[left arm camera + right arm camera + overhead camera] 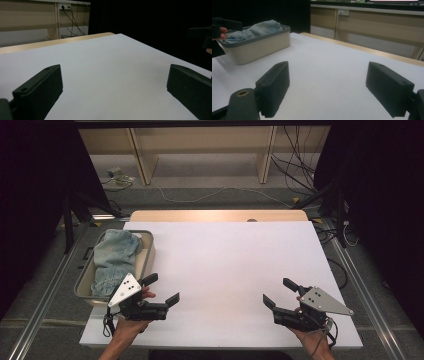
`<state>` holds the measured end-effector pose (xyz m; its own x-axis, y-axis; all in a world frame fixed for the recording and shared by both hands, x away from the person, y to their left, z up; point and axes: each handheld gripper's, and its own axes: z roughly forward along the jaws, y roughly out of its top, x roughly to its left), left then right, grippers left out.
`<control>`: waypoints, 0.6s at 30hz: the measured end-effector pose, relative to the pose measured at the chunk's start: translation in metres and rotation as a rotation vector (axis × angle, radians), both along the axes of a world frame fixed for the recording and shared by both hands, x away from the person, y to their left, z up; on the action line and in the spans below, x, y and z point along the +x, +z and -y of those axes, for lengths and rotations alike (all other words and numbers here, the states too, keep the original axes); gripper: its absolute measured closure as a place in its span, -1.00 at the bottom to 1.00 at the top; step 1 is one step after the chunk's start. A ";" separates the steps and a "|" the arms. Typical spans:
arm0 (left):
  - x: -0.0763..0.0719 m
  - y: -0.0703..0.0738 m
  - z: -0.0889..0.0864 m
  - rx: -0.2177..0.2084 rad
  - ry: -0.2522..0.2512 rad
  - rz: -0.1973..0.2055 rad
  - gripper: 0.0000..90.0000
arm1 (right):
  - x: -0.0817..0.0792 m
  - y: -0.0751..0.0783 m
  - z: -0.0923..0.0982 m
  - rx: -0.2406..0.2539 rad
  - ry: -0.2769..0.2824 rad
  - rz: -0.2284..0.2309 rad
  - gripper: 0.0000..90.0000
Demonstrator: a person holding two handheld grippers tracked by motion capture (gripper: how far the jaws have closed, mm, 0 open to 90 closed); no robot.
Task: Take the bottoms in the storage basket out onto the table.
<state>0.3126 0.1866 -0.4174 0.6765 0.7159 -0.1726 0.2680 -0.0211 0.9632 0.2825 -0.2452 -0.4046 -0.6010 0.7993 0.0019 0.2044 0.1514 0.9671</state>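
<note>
Two grippers idle, likely poised at ready. Left gripper (pixel 163 290) jaws wide apart, nothing between; right gripper (pixel 280 293) jaws likewise apart, nothing between. Folded denim garment (pixel 115 255) sits in beige bin (pixel 148 255), just behind left jaws, probably staged for pickup. White tabletop (pixel 225 270) bare between and ahead of both jaw pairs; near table edge just behind hands.

The table (pixel 220 270) has a white top, and a strip of light wood shows along its far edge. On the left side of it stands a cream tub (pixel 146 257) with a grey rim, close to the left edge. Inside the tub lies a crumpled piece of light blue denim cloth (pixel 114 257). The white top carries nothing else.
</note>
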 end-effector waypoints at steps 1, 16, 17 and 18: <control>0.000 0.000 0.000 0.000 0.000 0.000 -1.00 | 0.000 0.000 0.000 0.000 0.000 0.000 -0.56; 0.014 0.017 0.012 0.038 0.028 0.019 -1.00 | 0.001 0.001 0.000 -0.004 -0.012 0.000 -0.56; 0.018 0.018 0.012 0.029 0.032 0.013 -1.00 | 0.002 0.001 0.000 -0.001 -0.013 0.003 -0.56; 0.021 0.019 0.013 0.032 0.034 0.012 -1.00 | 0.002 0.001 0.000 0.000 -0.012 0.003 -0.56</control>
<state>0.3333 0.1740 -0.3981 0.6535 0.7436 -0.1415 0.2575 -0.0427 0.9653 0.2843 -0.2451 -0.4035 -0.5912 0.8065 -0.0003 0.2030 0.1491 0.9678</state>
